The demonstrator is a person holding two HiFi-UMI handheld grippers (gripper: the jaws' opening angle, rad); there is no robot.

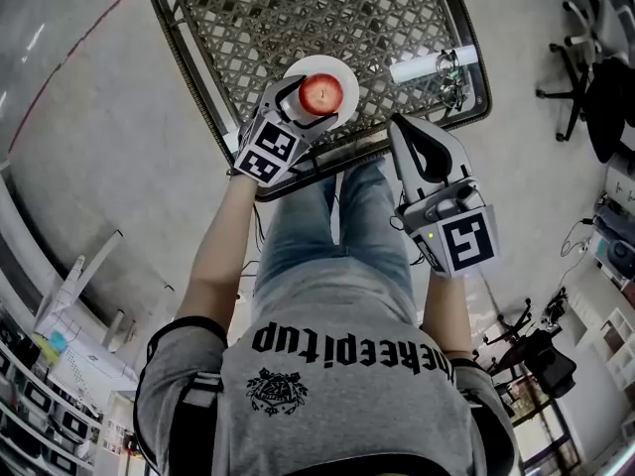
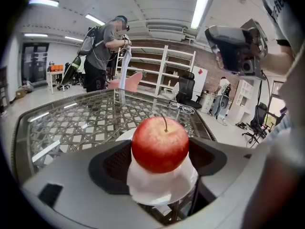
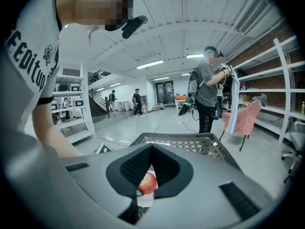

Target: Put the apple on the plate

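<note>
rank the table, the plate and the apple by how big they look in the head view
1. table: by far the largest, even though the top edge of the picture cuts it off
2. plate
3. apple: smallest; it covers the plate's middle, and white rim shows past it

Apple (image 2: 160,144): 1, red, upright, stem up; sat between jaws of left gripper (image 1: 314,105), over plate centre. Plate (image 1: 344,67): 1, white, round, lay flat.

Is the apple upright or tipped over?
Upright: the apple has its stem pointing up, between the jaws of the left claw, with the plate beneath it.
</note>
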